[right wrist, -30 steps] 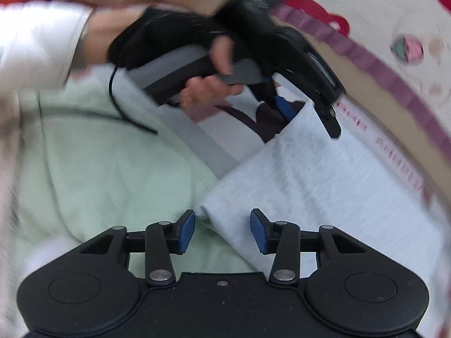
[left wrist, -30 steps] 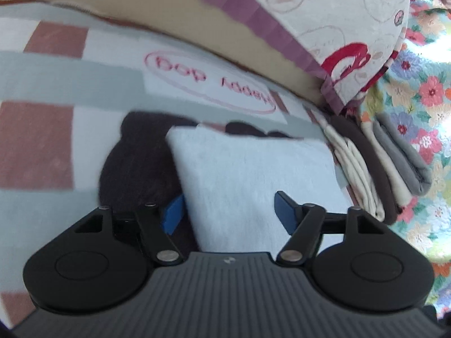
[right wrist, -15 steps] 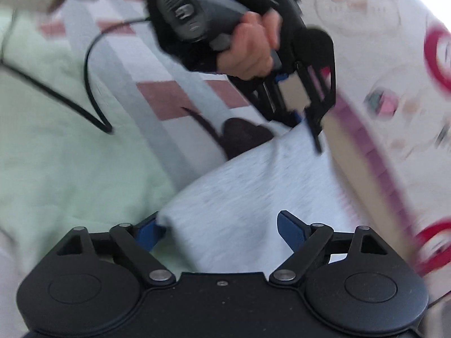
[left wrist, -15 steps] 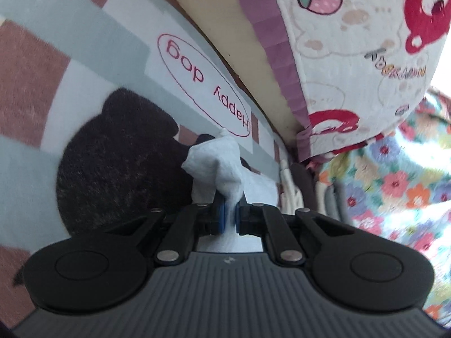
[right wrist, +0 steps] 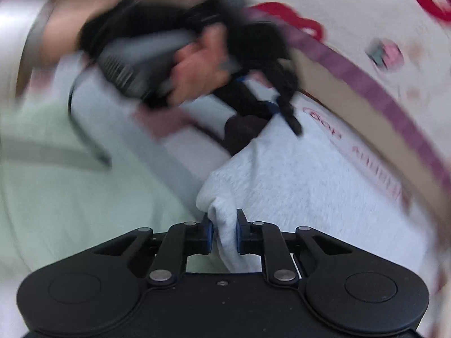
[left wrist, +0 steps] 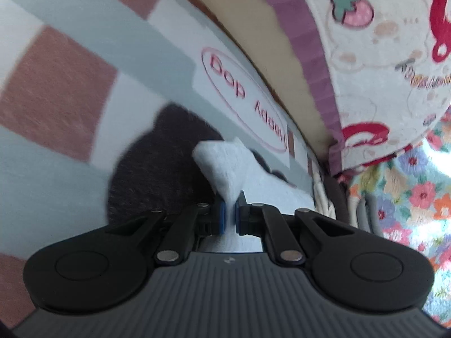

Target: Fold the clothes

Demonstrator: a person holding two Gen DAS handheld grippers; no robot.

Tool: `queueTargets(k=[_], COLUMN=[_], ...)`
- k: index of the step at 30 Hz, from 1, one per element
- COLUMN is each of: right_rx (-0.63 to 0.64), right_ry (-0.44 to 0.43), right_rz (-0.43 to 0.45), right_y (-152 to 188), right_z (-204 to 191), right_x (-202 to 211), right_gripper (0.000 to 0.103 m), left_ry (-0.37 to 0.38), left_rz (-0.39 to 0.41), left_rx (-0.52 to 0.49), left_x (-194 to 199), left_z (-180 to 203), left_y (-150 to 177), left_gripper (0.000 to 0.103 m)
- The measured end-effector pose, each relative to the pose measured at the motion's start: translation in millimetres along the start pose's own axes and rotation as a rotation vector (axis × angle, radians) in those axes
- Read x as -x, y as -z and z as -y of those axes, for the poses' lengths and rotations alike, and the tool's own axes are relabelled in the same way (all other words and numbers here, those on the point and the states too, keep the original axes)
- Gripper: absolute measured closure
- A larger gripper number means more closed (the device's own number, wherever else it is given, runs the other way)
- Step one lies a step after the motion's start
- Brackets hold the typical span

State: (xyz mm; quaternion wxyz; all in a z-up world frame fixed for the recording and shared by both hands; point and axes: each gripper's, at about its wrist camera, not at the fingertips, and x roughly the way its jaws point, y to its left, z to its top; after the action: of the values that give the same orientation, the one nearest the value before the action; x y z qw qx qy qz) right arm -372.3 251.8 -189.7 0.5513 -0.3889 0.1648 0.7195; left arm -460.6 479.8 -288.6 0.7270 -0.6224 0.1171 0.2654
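Right tool (right wrist: 223,226) has clamped the white garment (right wrist: 296,174) (left tool (left wrist: 230,214) too).

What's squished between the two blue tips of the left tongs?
A bunched corner of the white cloth. The left tongs pinch it, seen in the left wrist view.

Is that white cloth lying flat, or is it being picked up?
Being picked up: the left gripper and right gripper each pinch a bunched corner of the white cloth.

Left tongs (left wrist: 230,214) pinched closed, right tongs (right wrist: 224,232) clamped, bare hand (right wrist: 194,67) gripping handle
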Motion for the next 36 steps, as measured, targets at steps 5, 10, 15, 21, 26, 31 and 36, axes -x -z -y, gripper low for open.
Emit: queueTargets(k=[5, 10, 15, 21, 26, 31, 36], right_rx=[-0.099, -0.091, -0.2, -0.216, -0.335, -0.454, -0.581], right_ry=[-0.076, -0.158, -0.196, -0.201, -0.256, -0.311, -0.363], right_rz=[0.101, 0.119, 0.118, 0.153, 0.226, 0.299, 0.416], right_y=[-26.8, -36.4, -27.8, -23.8, -11.2, 1.5, 26.8], right_z=[11.1, -7.6, 3.8, 6.4, 27.9, 49.3, 82.9], right_x=[22.5, 21.6, 22.0, 28.8, 40.0, 51.3, 75.7], right_gripper=[0.084, 0.085, 0.085, 0.085, 0.085, 0.085, 0.085], left_ry=[0.183, 0.131, -0.009, 0.012, 0.039, -0.034, -0.126], left_rz=[0.234, 0.253, 0.072, -0.031, -0.069, 0.02, 0.047], left_rx=[0.092, 0.14, 0.025, -0.012, -0.021, -0.218, -0.4], left_x=[86.5, 143.4, 121.7, 73.2, 39.1, 46.5, 29.3], left_z=[-22.5, -40.5, -25.3, -11.5, -11.3, 50.4, 142.6], left_y=[-28.1, -17.1, 11.5, 26.4, 35.2, 43.1, 60.3], left_gripper=[0.103, 0.1, 0.066, 0.037, 0.076, 0.096, 0.096])
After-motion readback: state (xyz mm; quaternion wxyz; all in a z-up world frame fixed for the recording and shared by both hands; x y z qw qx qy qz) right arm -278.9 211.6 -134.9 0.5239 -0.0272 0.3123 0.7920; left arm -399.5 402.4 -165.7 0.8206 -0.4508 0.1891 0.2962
